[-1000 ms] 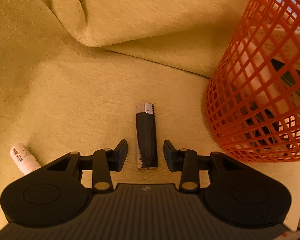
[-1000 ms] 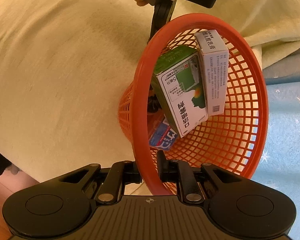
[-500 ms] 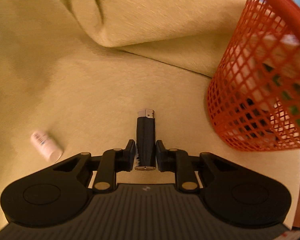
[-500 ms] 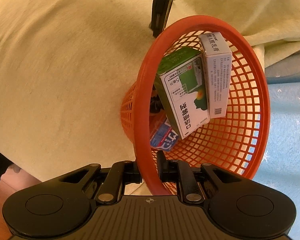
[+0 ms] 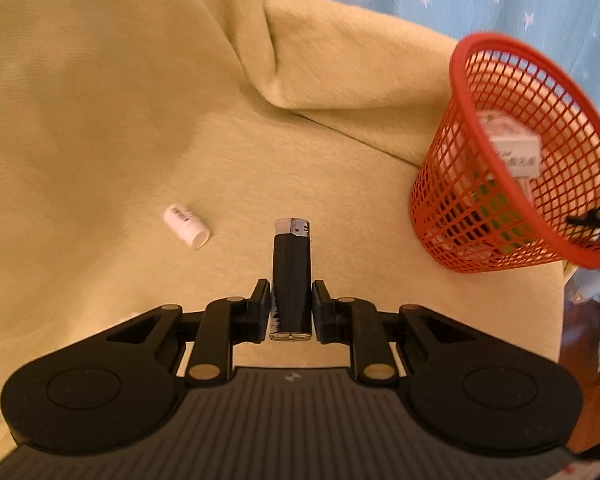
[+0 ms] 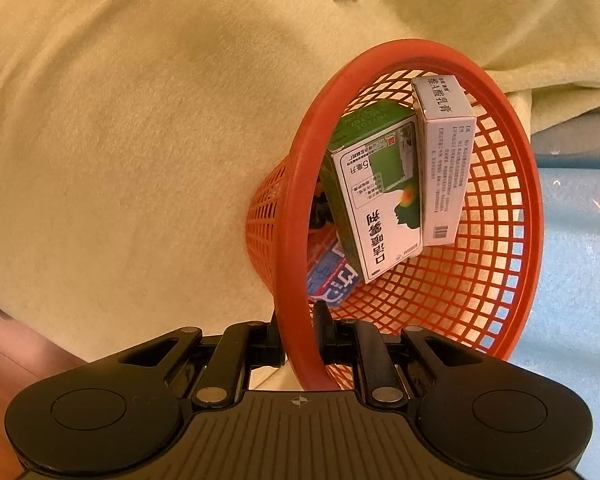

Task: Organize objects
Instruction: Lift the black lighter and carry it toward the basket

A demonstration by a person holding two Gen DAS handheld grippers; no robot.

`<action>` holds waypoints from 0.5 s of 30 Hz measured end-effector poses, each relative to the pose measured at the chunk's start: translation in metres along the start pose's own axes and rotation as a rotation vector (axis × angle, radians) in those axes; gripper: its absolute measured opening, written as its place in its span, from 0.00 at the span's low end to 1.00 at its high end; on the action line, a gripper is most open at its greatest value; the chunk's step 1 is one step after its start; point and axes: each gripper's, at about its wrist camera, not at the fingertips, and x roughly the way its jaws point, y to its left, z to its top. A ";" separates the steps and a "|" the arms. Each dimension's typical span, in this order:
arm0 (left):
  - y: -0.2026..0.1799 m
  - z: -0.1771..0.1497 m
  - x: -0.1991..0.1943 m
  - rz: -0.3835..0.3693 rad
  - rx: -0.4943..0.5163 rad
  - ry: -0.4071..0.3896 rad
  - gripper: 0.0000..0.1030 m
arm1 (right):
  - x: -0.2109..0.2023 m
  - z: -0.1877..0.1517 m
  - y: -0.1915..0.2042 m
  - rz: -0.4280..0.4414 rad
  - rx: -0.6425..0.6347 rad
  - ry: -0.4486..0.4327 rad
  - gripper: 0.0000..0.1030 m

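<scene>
Lighter clamped, basket rim pinched

Left wrist: left gripper (image 5: 291, 300) clenched on black lighter (image 5: 291, 280) above yellow blanket (image 5: 100, 120) — white tube (image 5: 187, 231) nearby. Right wrist: right gripper (image 6: 298, 336) grasping orange basket (image 6: 496, 240) rim — boxes inside.

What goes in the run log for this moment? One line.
left gripper: shut on lighter | right gripper: shut on basket rim | white tube: on blanket

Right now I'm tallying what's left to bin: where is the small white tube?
In the left wrist view the small white tube lies on the yellow blanket, apart from and left of the black lighter.
</scene>
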 end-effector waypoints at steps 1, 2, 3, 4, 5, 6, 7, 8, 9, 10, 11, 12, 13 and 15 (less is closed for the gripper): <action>-0.001 -0.001 -0.008 0.006 -0.013 -0.005 0.17 | -0.001 0.000 0.001 0.000 0.004 0.001 0.10; -0.002 -0.002 -0.016 0.011 -0.025 -0.009 0.17 | -0.002 0.000 0.001 -0.001 0.005 0.000 0.10; -0.003 -0.003 -0.025 0.016 -0.039 -0.015 0.17 | -0.003 0.001 0.001 0.000 0.006 -0.002 0.10; -0.005 -0.003 -0.033 0.023 -0.050 -0.022 0.17 | -0.003 0.001 0.002 -0.003 0.005 -0.004 0.10; -0.007 -0.004 -0.040 0.027 -0.061 -0.028 0.17 | -0.004 0.001 0.003 -0.005 0.003 -0.004 0.10; -0.010 -0.005 -0.047 0.031 -0.072 -0.034 0.17 | -0.004 0.000 0.003 -0.005 0.009 -0.003 0.10; -0.013 -0.007 -0.053 0.033 -0.081 -0.037 0.17 | -0.005 0.000 0.002 -0.004 0.018 0.000 0.10; -0.014 -0.007 -0.058 0.033 -0.089 -0.041 0.17 | -0.005 0.001 0.001 -0.002 0.032 0.004 0.10; -0.017 -0.007 -0.065 0.034 -0.097 -0.047 0.17 | -0.006 0.001 0.000 0.000 0.049 0.007 0.10; -0.020 -0.007 -0.070 0.031 -0.101 -0.052 0.17 | -0.006 0.001 0.000 0.000 0.056 0.011 0.10; -0.022 -0.007 -0.074 0.028 -0.099 -0.060 0.17 | -0.006 0.001 0.000 -0.007 0.061 0.012 0.10; -0.025 -0.007 -0.080 0.023 -0.096 -0.067 0.17 | -0.006 0.002 0.001 -0.009 0.065 0.013 0.10; -0.027 -0.007 -0.085 0.015 -0.089 -0.071 0.17 | -0.007 0.005 0.002 -0.013 0.070 0.017 0.10; -0.031 -0.004 -0.093 -0.008 -0.071 -0.081 0.17 | -0.007 0.009 0.004 -0.018 0.086 0.026 0.10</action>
